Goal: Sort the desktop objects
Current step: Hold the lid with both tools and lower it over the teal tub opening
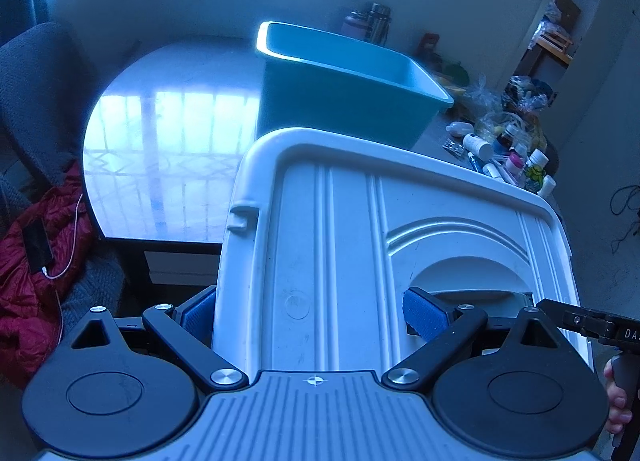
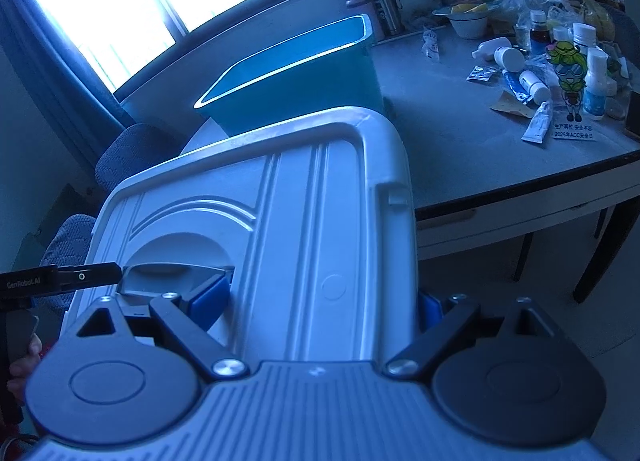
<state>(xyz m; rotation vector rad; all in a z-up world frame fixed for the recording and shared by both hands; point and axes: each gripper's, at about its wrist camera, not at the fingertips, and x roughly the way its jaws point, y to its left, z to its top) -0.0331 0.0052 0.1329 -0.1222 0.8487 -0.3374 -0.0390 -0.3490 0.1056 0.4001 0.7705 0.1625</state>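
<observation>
Together, both grippers' jaws clamp the white lid between them.

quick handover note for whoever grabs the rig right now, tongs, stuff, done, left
Left tongs: shut on the white lid, one pad outside its edge, one in the handle recess.
Right tongs: shut on the same lid, mirrored.
Lid is held up in front of the blue bin, which stands on the table.
Bottles and tubes lie scattered on the table, unsorted.
Left: set the lid aside, then sort them.
</observation>
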